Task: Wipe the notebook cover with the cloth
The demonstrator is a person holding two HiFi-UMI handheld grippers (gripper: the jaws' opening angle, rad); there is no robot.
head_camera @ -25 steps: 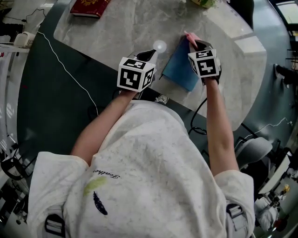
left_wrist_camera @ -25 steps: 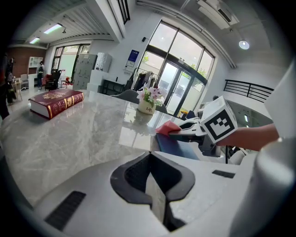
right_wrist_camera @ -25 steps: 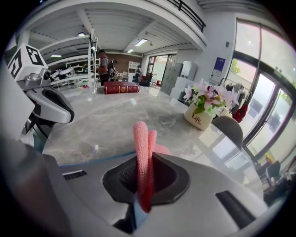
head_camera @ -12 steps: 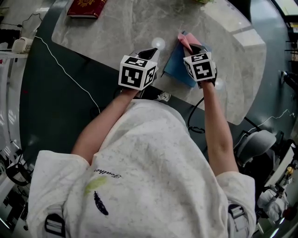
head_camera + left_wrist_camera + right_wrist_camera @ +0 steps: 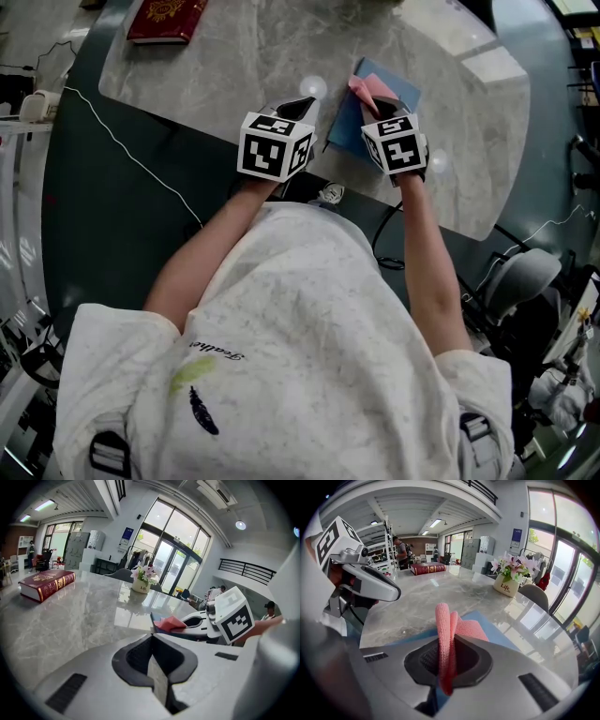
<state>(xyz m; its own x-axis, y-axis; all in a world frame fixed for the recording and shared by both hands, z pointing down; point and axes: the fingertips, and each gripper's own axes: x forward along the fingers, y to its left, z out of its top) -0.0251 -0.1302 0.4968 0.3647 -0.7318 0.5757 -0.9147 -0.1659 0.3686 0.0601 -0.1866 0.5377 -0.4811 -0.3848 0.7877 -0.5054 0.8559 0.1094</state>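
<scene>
Right of centre in the head view, the blue notebook (image 5: 345,129) lies flat on the marble table (image 5: 234,56), close to the table's near edge. The pink cloth (image 5: 367,88) is bunched on its cover. My right gripper (image 5: 380,101) sits over the notebook's near end, its jaws pinching a fold of the cloth that stands up between them. My left gripper (image 5: 298,105) is just left of the notebook, jaws pressed together on nothing. A red book (image 5: 167,17) lies well apart at the upper left.
</scene>
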